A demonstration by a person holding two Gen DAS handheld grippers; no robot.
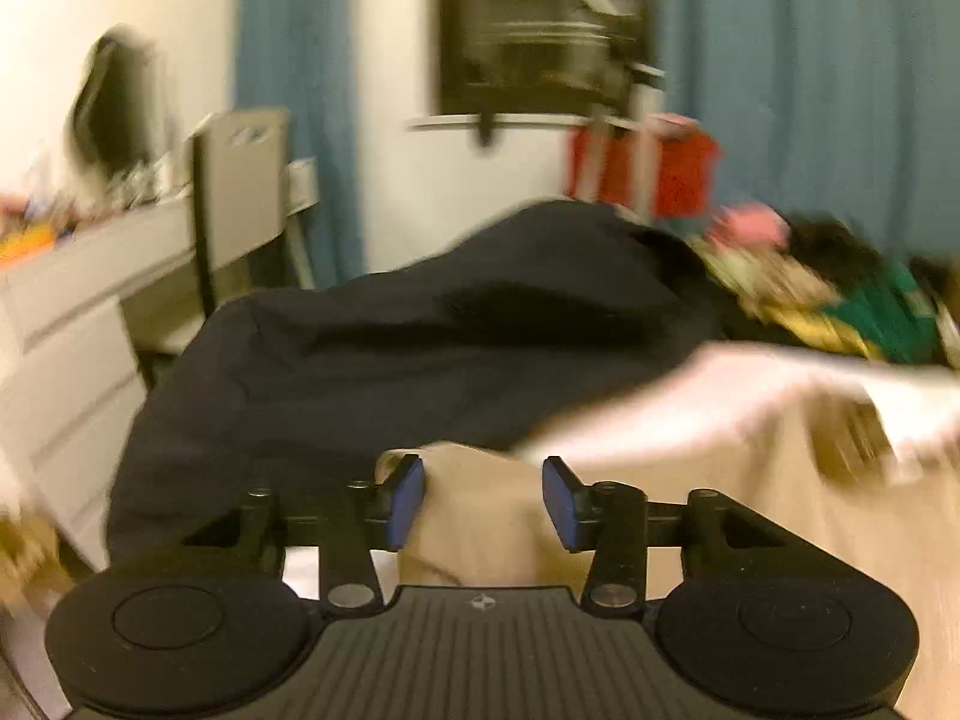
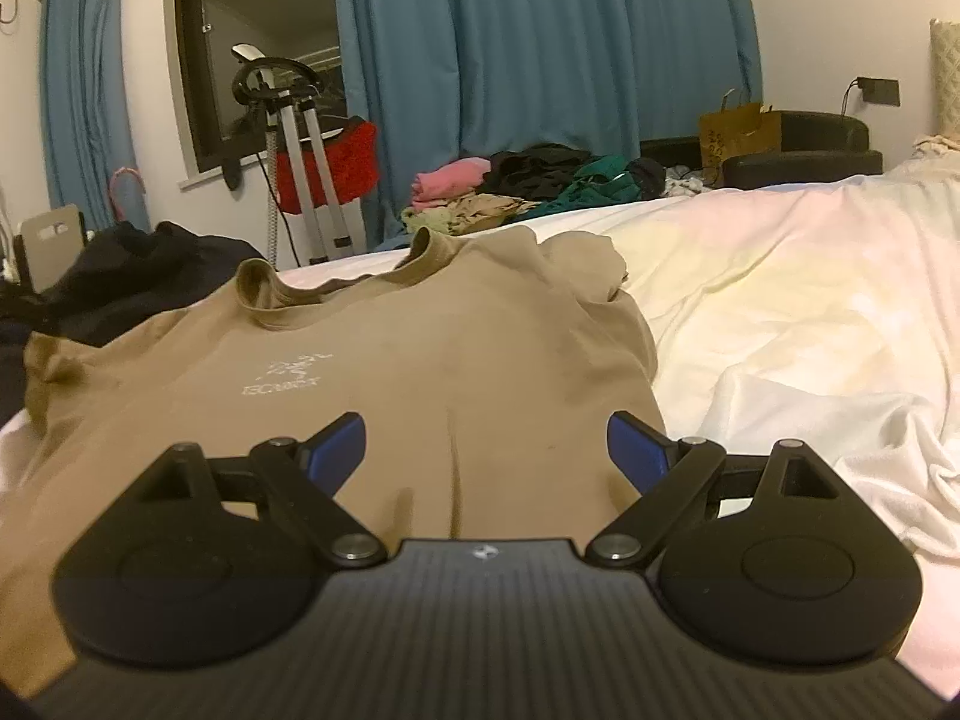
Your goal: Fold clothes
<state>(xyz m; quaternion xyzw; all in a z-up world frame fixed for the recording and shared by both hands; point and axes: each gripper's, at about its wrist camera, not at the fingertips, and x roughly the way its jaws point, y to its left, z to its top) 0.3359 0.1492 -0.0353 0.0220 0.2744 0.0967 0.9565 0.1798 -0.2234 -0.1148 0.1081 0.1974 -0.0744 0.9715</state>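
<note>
A tan T-shirt [image 2: 420, 348] with a small white chest print lies front up on the white bed sheet [image 2: 780, 276], collar toward the far side. My right gripper [image 2: 486, 450] hovers open over its lower part, with nothing between its blue pads. In the blurred left wrist view, a bunched fold of the tan T-shirt [image 1: 474, 528] sits between the parted jaws of my left gripper [image 1: 483, 492]. The pads stand apart on either side of the cloth without visibly pressing it. More tan fabric [image 1: 780, 480] spreads to the right.
A dark navy garment [image 1: 420, 360] lies heaped just beyond the shirt at the bed's edge. A pile of mixed clothes [image 2: 528, 186] sits at the bed's far side. White drawers [image 1: 60, 330], a garment steamer stand [image 2: 300, 150] and blue curtains [image 2: 540, 48] line the room.
</note>
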